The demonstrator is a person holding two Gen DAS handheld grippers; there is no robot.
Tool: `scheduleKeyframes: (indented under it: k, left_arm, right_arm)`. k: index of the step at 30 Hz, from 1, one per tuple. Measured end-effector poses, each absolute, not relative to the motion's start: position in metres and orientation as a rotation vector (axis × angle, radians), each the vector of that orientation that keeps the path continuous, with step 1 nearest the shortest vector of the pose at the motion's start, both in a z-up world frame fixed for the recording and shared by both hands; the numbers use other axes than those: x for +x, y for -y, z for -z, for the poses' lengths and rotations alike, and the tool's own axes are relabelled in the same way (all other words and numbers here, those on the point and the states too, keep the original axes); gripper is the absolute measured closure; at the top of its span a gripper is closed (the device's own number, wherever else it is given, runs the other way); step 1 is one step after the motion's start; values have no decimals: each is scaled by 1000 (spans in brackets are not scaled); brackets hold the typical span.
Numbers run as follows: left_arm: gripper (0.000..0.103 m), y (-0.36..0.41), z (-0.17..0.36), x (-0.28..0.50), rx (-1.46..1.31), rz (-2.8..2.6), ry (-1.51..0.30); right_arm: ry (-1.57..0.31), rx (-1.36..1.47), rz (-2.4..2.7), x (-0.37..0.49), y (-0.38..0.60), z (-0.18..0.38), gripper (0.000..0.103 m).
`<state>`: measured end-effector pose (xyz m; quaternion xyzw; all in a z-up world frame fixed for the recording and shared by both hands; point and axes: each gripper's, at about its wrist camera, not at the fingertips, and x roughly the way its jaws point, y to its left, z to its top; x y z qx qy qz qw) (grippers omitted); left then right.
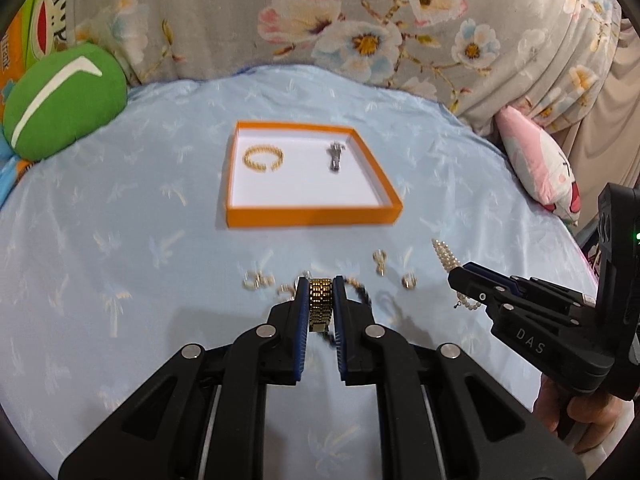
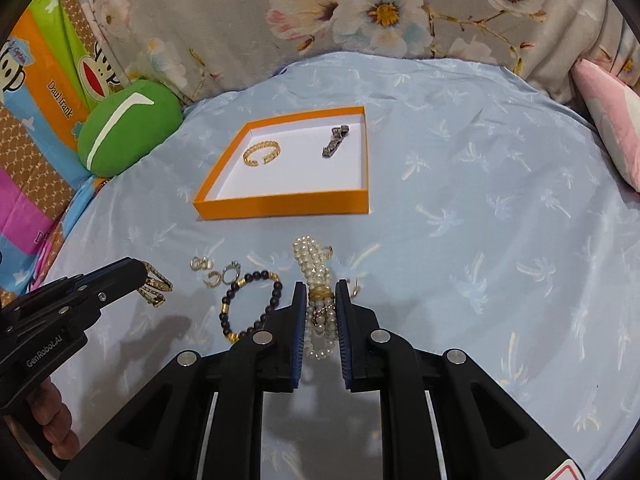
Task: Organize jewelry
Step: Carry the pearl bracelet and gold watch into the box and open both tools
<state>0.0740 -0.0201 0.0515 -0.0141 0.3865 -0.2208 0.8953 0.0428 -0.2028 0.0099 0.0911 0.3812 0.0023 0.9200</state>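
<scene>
With the left gripper (image 1: pixel 321 300) clamped on the gold band (image 1: pixel 321 303) and the right gripper (image 2: pixel 319 300) pinching the pearl bracelet (image 2: pixel 316 280), strands dangling below either jaws might snag or slip free before reaching the orange tray (image 2: pixel 280 204) ahead.

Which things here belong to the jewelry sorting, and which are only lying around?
For the job:
- orange tray
- gold bangle and silver piece in it
- gold band in left gripper
- pearl bracelet in right gripper
- dark bead bracelet
- small rings

Only lying around:
- green cushion
- pink pillow
- floral blanket
</scene>
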Motion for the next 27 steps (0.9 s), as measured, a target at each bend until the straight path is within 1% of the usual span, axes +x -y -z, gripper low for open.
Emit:
scheduleKeyframes:
  k: [6,10,18,27]
  left_arm:
    - [92,28,-77,122,-21,429,-720]
    - [92,37,-81,162,-19,404,-692]
    - [92,59,-46,231,-30,376,-747]
    - [92,71,-6,264,-27,353,-823]
  right_arm:
    - [-738,178,-2,93,209,-31,90]
    - [-730,194,5,134,213,-34,90]
    - [-783,201,6,197,210,-7,90]
    - [-841,209,30,237,217,26,89]
